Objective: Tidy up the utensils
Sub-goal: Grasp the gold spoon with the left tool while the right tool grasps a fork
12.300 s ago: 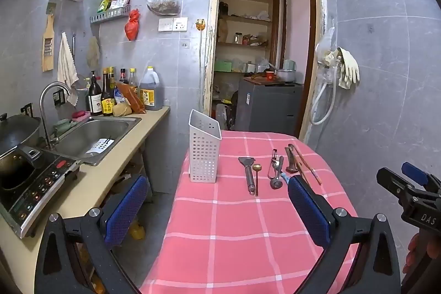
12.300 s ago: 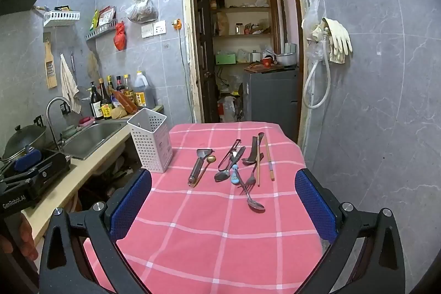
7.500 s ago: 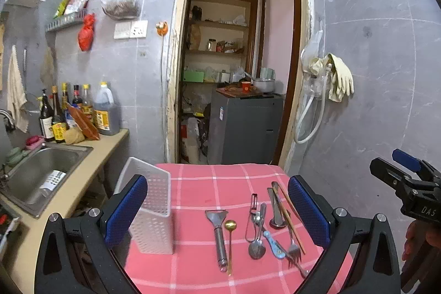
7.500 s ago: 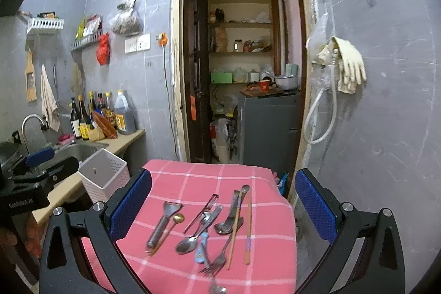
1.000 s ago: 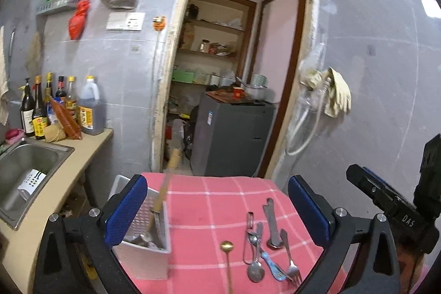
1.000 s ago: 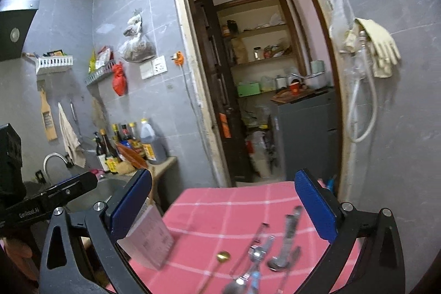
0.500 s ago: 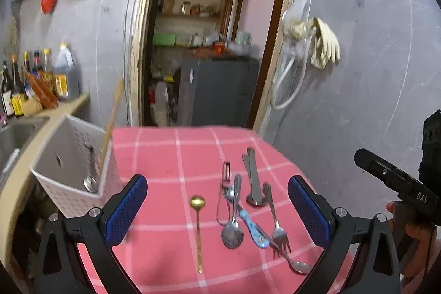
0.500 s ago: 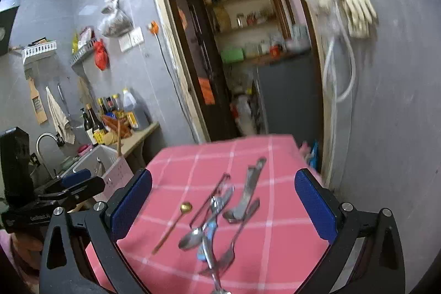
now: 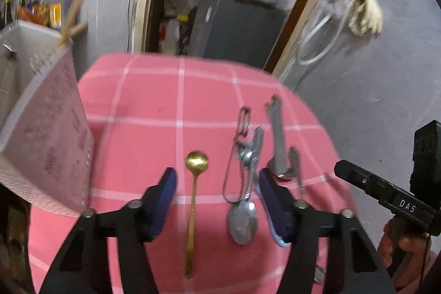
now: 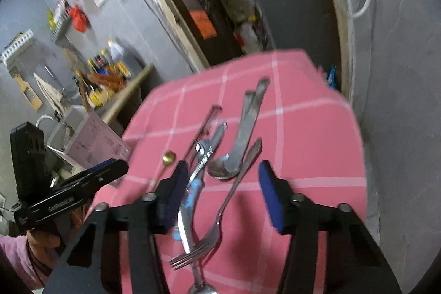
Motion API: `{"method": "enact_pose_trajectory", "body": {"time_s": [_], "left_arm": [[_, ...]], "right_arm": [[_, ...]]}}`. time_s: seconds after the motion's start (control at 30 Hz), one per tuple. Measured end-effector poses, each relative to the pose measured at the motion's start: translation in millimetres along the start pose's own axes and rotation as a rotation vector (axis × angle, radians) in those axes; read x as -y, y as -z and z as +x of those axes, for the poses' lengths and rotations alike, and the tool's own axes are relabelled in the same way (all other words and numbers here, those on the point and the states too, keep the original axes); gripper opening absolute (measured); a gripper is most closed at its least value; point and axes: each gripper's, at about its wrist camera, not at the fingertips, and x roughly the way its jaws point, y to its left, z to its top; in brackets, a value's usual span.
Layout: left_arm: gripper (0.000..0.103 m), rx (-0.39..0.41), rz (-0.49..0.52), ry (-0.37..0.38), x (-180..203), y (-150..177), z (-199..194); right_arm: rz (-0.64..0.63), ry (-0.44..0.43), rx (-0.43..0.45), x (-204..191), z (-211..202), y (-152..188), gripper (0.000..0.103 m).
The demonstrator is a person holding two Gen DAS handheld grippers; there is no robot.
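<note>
Both grippers hover with jaws apart over cutlery on a pink checked desk [image 9: 154, 90].

A white perforated caddy [image 9: 46, 128] at frame left holds wooden sticks, its contents blurred. The left gripper [image 9: 216, 192] straddles a slim gold spoon [image 9: 194, 183] beside a steel spoon [image 9: 244, 216]. The right gripper [image 10: 222, 189], empty, straddles a fork [image 10: 217, 228]; "DAS" reads on its body at lower right of the left view. A blue-handled piece is half hidden.

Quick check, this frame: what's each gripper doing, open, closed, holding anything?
Left gripper: open, empty, above the gold spoon.
Right gripper: open, empty, above the fork.
</note>
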Motion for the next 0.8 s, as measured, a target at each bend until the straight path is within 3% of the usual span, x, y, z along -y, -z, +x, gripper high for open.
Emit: {"method": "enact_pose_trajectory", "body": {"time_s": [0.07, 0.33, 0.57, 0.63, 0.7, 0.73, 0.8], "left_arm": [[0.044, -0.058, -0.013, -0.017, -3.6, -2.3, 19.2], [0.028, -0.27, 0.001, -0.038, -7.9, 0.2, 60.3], [0.027, -0.323, 0.067, -0.073, 2.7, -4.5, 66.0], [0.027, -0.325, 0.072, -0.077, 4.7, -5.5, 67.2], [0.026, -0.328, 0.083, -0.084, 6.3, -6.5, 68.1], [0.025, -0.33, 0.089, -0.088, 6.6, -9.8, 69.6], [0.014, -0.328, 0.109, -0.11, 8.3, -11.5, 70.3]], "right_arm": [[0.007, 0.005, -0.056, 3.7, 18.1, 0.1, 0.034], [0.018, 0.0, -0.223, 8.7, 65.4, -5.4, 0.034], [0.061, -0.019, -0.362, 6.5, 98.2, -18.9, 0.033], [0.107, -0.049, -0.37, 11.2, 104.2, -19.7, 0.028], [0.146, -0.059, -0.373, 14.9, 110.5, -17.5, 0.014], [0.165, -0.06, -0.374, 16.2, 113.8, -15.4, 0.012], [0.199, -0.082, -0.375, 17.7, 119.8, -13.3, 0.007]]}}
